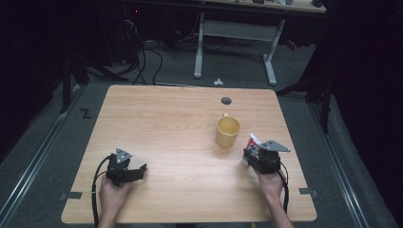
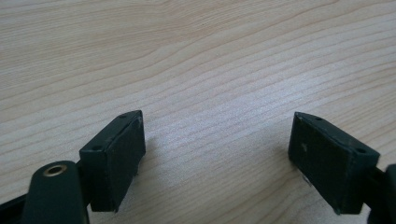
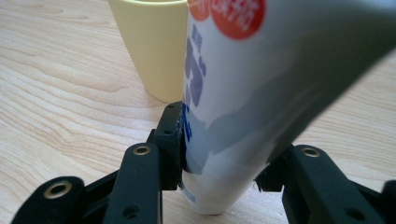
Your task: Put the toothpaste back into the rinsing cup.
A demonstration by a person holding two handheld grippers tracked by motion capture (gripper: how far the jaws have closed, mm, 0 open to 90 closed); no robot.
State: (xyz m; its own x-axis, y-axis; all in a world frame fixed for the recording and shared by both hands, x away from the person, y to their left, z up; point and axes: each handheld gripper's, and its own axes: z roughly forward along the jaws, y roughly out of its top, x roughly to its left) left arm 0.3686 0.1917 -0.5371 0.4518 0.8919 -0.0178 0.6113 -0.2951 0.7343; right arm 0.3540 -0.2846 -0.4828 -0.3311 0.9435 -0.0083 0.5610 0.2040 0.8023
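Your right gripper [image 3: 219, 154] clamped on the white tube [image 3: 243, 93] just beside the yellow cup [image 3: 149, 46], your left gripper [image 2: 217, 154] well apart from the cup, jaws wide, holding nothing

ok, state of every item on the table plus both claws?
Yellow mug: upright on the table, not gripped.
Tube: clamped in the right claw, narrow end down on the wood.
Right claw: shut on the tube.
Left claw: open, nothing between its jaws, low over bare wood.
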